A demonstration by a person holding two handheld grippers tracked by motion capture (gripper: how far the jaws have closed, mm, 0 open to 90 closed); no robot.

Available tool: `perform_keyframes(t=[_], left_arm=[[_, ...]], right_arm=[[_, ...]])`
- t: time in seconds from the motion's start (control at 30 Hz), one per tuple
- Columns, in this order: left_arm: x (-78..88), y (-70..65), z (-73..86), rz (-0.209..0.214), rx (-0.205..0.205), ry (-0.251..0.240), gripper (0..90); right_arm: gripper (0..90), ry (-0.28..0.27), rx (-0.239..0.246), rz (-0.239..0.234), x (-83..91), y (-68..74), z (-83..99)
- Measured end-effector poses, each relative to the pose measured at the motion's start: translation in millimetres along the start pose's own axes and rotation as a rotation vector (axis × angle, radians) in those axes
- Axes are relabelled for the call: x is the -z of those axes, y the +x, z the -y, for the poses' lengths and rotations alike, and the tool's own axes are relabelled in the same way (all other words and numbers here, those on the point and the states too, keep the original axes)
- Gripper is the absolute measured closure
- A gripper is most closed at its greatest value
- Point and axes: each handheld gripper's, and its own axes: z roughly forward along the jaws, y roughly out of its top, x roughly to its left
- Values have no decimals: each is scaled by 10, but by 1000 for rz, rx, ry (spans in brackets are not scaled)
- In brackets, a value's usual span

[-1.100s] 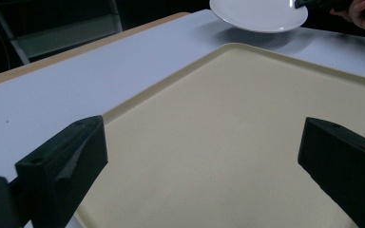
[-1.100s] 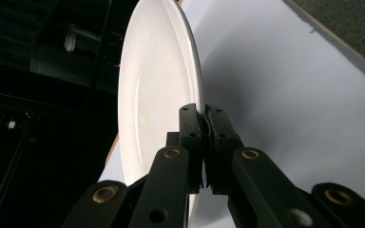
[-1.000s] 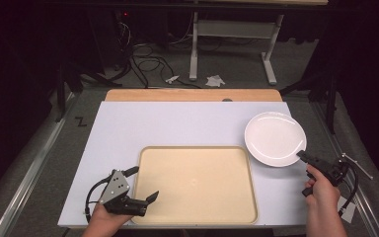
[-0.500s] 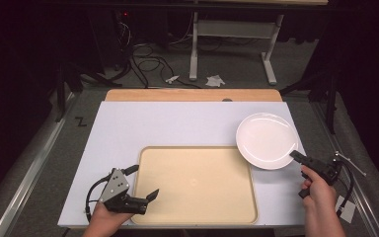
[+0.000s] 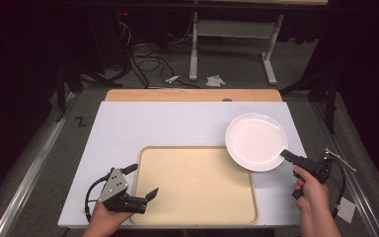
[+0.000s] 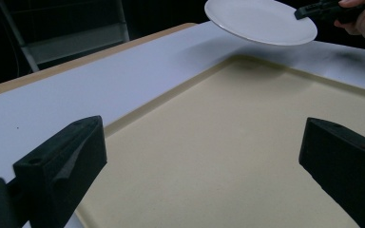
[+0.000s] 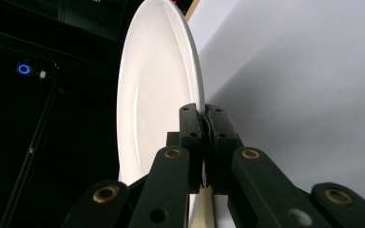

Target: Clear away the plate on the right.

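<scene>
- Your left gripper (image 5: 148, 196) rests at the tray's near-left corner with its jaws spread wide and nothing between them; the left gripper view shows bare tray between the two black jaws.
- The tray (image 5: 192, 207) is a beige rounded rectangle with a low raised rim and a matte, smooth face. Nothing lies on it, so no placing is done yet.
- The table (image 5: 128, 128) has a flat white top with a wooden strip along its far edge.
- The plate (image 5: 254, 140) is round, white and glossy with a shallow rim. It is held clear of the table and overlaps the tray's far-right corner.
- Your right gripper (image 5: 284, 154) is clamped on the plate's near rim, jaws pinching it edge-on.
- Judgement: if the plate is bound for the tray, the carry is under way; lowering and letting go remain.
</scene>
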Motion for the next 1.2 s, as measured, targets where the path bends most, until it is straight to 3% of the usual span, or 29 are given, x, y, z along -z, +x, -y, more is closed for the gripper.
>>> perform_keyframes(t=[0.27,1.2], left_arm=[[15,13,0,-23,1,-10,2],[14,21,6,-22,3,-7,3]], right_arm=[[894,44,43,2,-98,91,66],[894,198,148,-14,-475,408,384]])
